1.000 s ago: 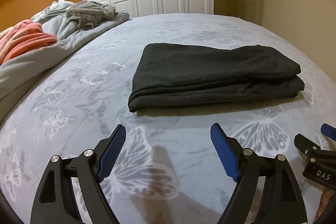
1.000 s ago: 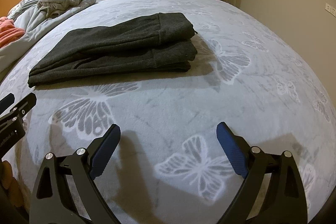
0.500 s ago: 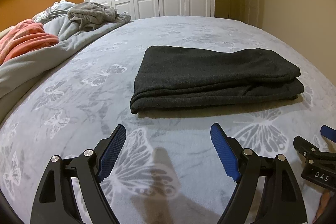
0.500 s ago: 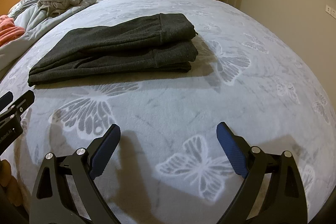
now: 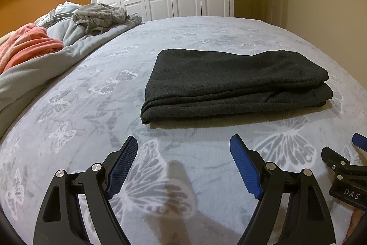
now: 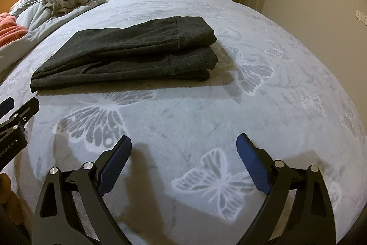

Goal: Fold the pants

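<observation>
**Pants folded and released; both grippers stand clear**

While the earlier views and the present ones show a slight shift of framing at most, nothing on the bed has altered in the last second: the dark charcoal knit pants (image 5: 236, 82) lie in the same layered rectangular stack, and neither gripper has moved toward them. In my judgement this means the folding is done, or all but done, with no tidying in progress.

The left gripper (image 5: 183, 167) has its blue ribbed pads spread wide with nothing between them; the stack lies ahead of it and slightly to its right, well apart from the fingertips. The right gripper (image 6: 183, 163) is likewise spread wide and empty; the pants (image 6: 128, 59) lie ahead and to its left.

The near folded edge faces both grippers and looks even. The cuffed ends, at the stack's right, are slightly stepped.

The grey butterfly-print bed cover (image 6: 263, 111) is bare around the stack on the near and right sides. A crumpled grey duvet (image 5: 75, 38) and a coral-pink blanket (image 5: 25, 45) crowd the far left.
</observation>
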Motion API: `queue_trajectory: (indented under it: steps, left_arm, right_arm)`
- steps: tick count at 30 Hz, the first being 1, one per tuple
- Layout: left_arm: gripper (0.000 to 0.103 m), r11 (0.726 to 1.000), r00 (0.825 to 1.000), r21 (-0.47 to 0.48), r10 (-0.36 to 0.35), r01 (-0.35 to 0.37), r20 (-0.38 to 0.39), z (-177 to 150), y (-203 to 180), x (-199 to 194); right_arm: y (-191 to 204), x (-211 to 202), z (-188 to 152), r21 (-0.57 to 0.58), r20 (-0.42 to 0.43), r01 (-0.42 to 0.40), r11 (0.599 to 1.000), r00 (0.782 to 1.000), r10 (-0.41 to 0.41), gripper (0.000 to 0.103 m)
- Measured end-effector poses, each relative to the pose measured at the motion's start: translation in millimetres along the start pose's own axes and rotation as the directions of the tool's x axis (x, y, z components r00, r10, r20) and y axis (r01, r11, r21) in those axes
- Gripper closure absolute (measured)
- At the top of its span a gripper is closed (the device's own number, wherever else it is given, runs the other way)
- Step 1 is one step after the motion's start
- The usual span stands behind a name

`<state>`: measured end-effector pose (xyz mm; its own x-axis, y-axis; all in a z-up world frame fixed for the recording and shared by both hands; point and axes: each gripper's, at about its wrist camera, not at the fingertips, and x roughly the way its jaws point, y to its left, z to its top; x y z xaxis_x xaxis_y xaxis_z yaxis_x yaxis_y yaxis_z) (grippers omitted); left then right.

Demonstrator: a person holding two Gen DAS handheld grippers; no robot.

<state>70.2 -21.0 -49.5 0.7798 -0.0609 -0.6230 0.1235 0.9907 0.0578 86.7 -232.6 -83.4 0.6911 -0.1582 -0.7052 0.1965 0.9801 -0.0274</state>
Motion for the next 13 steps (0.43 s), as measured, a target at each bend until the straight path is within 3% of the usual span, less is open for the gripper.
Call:
queue_trajectory:
  steps: [13]
  left_arm:
    - [0.023, 1.0, 1.0, 0.002, -0.017, 0.017, -0.025, 0.0, -0.9, 4.6]
  right_arm:
    - [1.0, -1.4, -0.9, 0.0, 0.002, 0.001, 1.0, 1.0, -0.001, 0.013]
